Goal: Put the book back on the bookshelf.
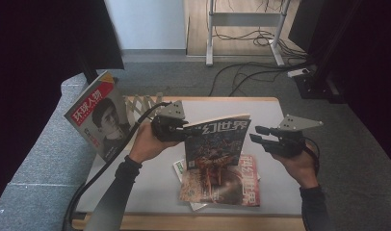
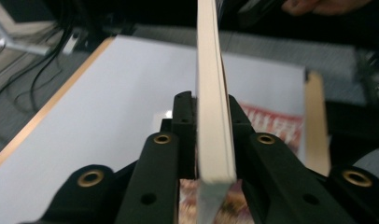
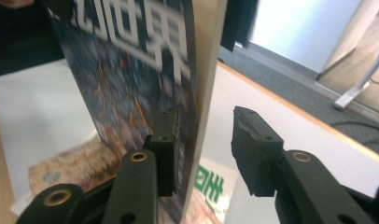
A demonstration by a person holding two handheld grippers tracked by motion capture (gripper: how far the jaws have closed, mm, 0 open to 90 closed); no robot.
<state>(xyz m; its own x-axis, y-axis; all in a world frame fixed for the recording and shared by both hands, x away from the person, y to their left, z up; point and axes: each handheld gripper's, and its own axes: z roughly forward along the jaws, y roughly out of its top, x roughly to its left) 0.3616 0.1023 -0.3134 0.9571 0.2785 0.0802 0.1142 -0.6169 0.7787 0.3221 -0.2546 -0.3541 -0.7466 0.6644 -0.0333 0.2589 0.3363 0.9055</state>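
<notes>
A dark-covered magazine (image 1: 215, 144) with white Chinese title hangs upright above the white table (image 1: 150, 183). My left gripper (image 1: 188, 131) is shut on its upper left edge; in the left gripper view the pale page edge (image 2: 213, 116) is pinched between both jaws of the left gripper (image 2: 211, 105). My right gripper (image 1: 254, 134) is open at the magazine's right edge. In the right gripper view the magazine (image 3: 145, 70) stands between the jaws of the right gripper (image 3: 206, 135), close to the left jaw and apart from the right one.
A small stack of magazines (image 1: 227, 187) lies flat on the table under the held one. At the back left a red-titled magazine (image 1: 99, 118) leans in a wooden rack (image 1: 145, 103). Grey carpet, cables and desk legs lie beyond the table.
</notes>
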